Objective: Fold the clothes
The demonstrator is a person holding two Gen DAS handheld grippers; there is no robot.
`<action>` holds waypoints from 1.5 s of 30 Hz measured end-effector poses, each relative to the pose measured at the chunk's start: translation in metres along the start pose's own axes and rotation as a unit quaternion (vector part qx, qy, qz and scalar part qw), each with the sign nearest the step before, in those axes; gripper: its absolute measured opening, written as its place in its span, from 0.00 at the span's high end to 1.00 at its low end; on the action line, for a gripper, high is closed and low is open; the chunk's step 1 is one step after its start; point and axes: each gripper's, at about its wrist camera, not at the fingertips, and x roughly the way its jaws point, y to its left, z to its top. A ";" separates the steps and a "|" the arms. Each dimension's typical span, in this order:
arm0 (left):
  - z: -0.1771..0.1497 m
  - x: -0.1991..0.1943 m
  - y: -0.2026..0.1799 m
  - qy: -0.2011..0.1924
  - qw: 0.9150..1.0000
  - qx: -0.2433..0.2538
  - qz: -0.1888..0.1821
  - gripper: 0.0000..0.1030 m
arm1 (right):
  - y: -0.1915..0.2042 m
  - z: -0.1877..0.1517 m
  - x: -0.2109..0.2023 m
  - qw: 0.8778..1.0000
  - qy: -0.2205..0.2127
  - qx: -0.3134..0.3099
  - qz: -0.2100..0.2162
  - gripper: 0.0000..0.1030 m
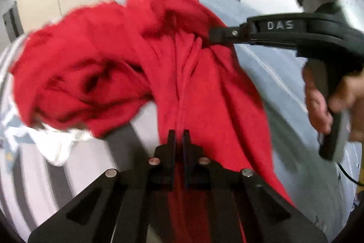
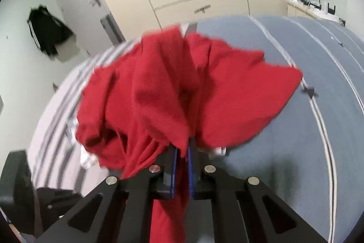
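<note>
The bed (image 2: 284, 129) carries a blue-grey cover with white lines on one part and a grey-and-white striped cover (image 1: 45, 174) on the other; it lies below and ahead of both sets of jaws. The red garment (image 1: 182, 83) is lifted clear of the bed for most of its area and spans from one pair of jaws to the other, bunched and creased, its outline blurred.

The left gripper (image 1: 179, 140) has its jaws closed down to a narrow slit, with a fold of red cloth clamped between them; the cloth runs forward from the tips and also back under the gripper body. The right gripper (image 2: 182, 152) is in the same condition: jaws pressed nearly together on a gathered strand of the garment, which fans out ahead of the tips. In the left wrist view the right gripper enters from the right side, its tip in the cloth, held by a hand (image 1: 323, 101).

White laundry (image 1: 56, 147) lies on the striped cover, left of the left jaws, partly under the garment.
</note>
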 end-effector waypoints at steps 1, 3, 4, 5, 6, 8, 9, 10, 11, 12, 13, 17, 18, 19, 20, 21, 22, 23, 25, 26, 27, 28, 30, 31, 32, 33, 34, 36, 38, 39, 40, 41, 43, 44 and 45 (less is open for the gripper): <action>-0.001 -0.010 0.007 -0.009 1.000 -0.007 0.002 0.97 | -0.002 0.008 -0.004 1.000 -0.010 0.006 0.003 0.93; -0.006 -0.018 0.016 -0.013 1.000 -0.015 0.012 0.97 | -0.004 0.019 -0.006 1.000 -0.018 0.004 -0.002 0.93; -0.011 -0.015 0.019 -0.001 1.000 -0.015 0.022 0.97 | -0.004 0.022 -0.002 1.000 -0.015 -0.005 -0.015 0.93; -0.015 -0.010 0.023 0.010 0.999 -0.021 0.032 0.97 | -0.004 0.024 0.002 1.000 -0.011 -0.009 -0.027 0.92; -0.019 -0.004 0.028 0.019 0.999 -0.028 0.043 0.97 | -0.008 0.024 0.008 0.999 -0.002 -0.002 -0.036 0.92; -0.029 -0.004 0.039 0.030 0.997 -0.050 0.049 0.97 | -0.018 0.026 0.017 0.998 0.008 0.016 -0.063 0.89; -0.031 -0.002 0.040 0.036 0.996 -0.057 0.049 0.96 | -0.023 0.028 0.019 0.997 0.010 0.026 -0.072 0.88; -0.033 -0.001 0.041 0.042 0.996 -0.064 0.050 0.95 | -0.027 0.029 0.019 0.997 0.011 0.035 -0.075 0.86; -0.032 0.000 0.040 0.044 0.996 -0.066 0.049 0.92 | -0.030 0.030 0.016 0.997 0.007 0.042 -0.062 0.86; -0.029 -0.003 0.039 0.035 0.996 -0.064 0.048 0.87 | -0.028 0.030 0.011 0.998 -0.001 0.042 -0.047 0.86; -0.025 -0.006 0.037 0.024 0.997 -0.061 0.046 0.84 | -0.024 0.030 0.007 0.999 -0.004 0.031 -0.037 0.82; -0.001 -0.019 0.036 -0.034 0.996 -0.064 0.044 0.74 | -0.001 0.024 -0.001 1.000 -0.005 -0.027 -0.010 0.71; 0.008 -0.018 0.034 -0.046 0.996 -0.059 0.053 0.73 | 0.004 0.022 -0.001 0.999 -0.009 -0.037 -0.012 0.69; 0.012 -0.017 0.032 -0.053 0.996 -0.051 0.058 0.72 | 0.008 0.020 0.001 0.999 -0.011 -0.045 -0.014 0.64; 0.020 -0.013 0.028 -0.057 0.996 -0.037 0.059 0.72 | 0.011 0.019 0.005 0.999 -0.008 -0.051 -0.017 0.63; 0.029 -0.007 0.023 -0.060 0.996 -0.023 0.059 0.71 | 0.013 0.019 0.009 0.998 -0.006 -0.056 -0.022 0.63; 0.038 0.002 0.020 -0.056 0.996 -0.009 0.064 0.70 | 0.014 0.020 0.010 0.998 -0.004 -0.059 -0.025 0.63; 0.047 0.013 0.017 -0.050 0.996 0.004 0.070 0.70 | 0.014 0.022 0.010 0.998 -0.006 -0.058 -0.023 0.63; 0.063 0.035 0.014 -0.036 0.996 0.024 0.079 0.70 | 0.014 0.025 0.006 0.998 -0.014 -0.055 -0.020 0.63; 0.070 0.049 0.016 -0.026 0.996 0.029 0.081 0.70 | 0.013 0.025 -0.001 0.998 -0.025 -0.054 -0.024 0.63; 0.072 0.053 0.019 -0.024 0.996 0.027 0.075 0.70 | 0.012 0.024 -0.008 0.998 -0.035 -0.053 -0.026 0.63; 0.073 0.054 0.021 -0.024 0.997 0.024 0.067 0.70 | 0.013 0.021 -0.012 0.997 -0.037 -0.058 -0.024 0.63; 0.072 0.050 0.024 -0.029 0.998 0.020 0.050 0.70 | 0.020 0.012 -0.017 0.996 -0.031 -0.085 -0.021 0.63; 0.073 0.047 0.024 -0.032 0.999 0.017 0.039 0.70 | 0.025 0.004 -0.016 0.994 -0.026 -0.106 -0.023 0.63; 0.073 0.047 0.024 -0.034 0.999 0.012 0.031 0.70 | 0.029 -0.005 -0.012 0.991 -0.014 -0.127 -0.025 0.63; 0.075 0.050 0.024 -0.032 0.999 0.009 0.023 0.70 | 0.031 -0.011 -0.006 0.990 -0.006 -0.138 -0.032 0.63; 0.076 0.053 0.023 -0.029 0.999 0.007 0.016 0.72 | 0.033 -0.016 0.001 0.989 0.002 -0.146 -0.037 0.63; 0.076 0.055 0.024 -0.026 1.000 0.006 0.013 0.79 | 0.032 -0.022 0.016 0.989 0.014 -0.142 -0.041 0.67; 0.077 0.058 0.025 -0.020 1.000 0.006 0.006 0.83 | 0.026 -0.020 0.030 0.991 0.022 -0.122 -0.044 0.71; 0.079 0.062 0.025 -0.014 1.000 0.007 -0.003 0.90 | 0.023 -0.016 0.034 0.993 0.026 -0.110 -0.040 0.73; 0.080 0.066 0.025 -0.009 1.000 0.009 -0.011 0.94 | 0.018 -0.012 0.037 0.995 0.028 -0.095 -0.029 0.80; 0.081 0.067 0.022 -0.004 1.000 0.020 -0.009 0.95 | 0.014 -0.009 0.040 0.996 0.031 -0.081 -0.019 0.88; 0.087 0.058 0.016 -0.013 0.999 0.045 0.000 0.97 | 0.011 0.000 0.039 0.997 0.030 -0.070 -0.014 0.90; 0.092 0.048 0.019 -0.028 0.999 0.041 0.002 0.97 | 0.011 0.008 0.030 0.998 0.012 -0.065 -0.008 0.90; 0.098 0.037 0.023 -0.046 0.998 0.033 0.002 0.98 | 0.011 0.016 0.021 0.998 -0.006 -0.060 -0.001 0.90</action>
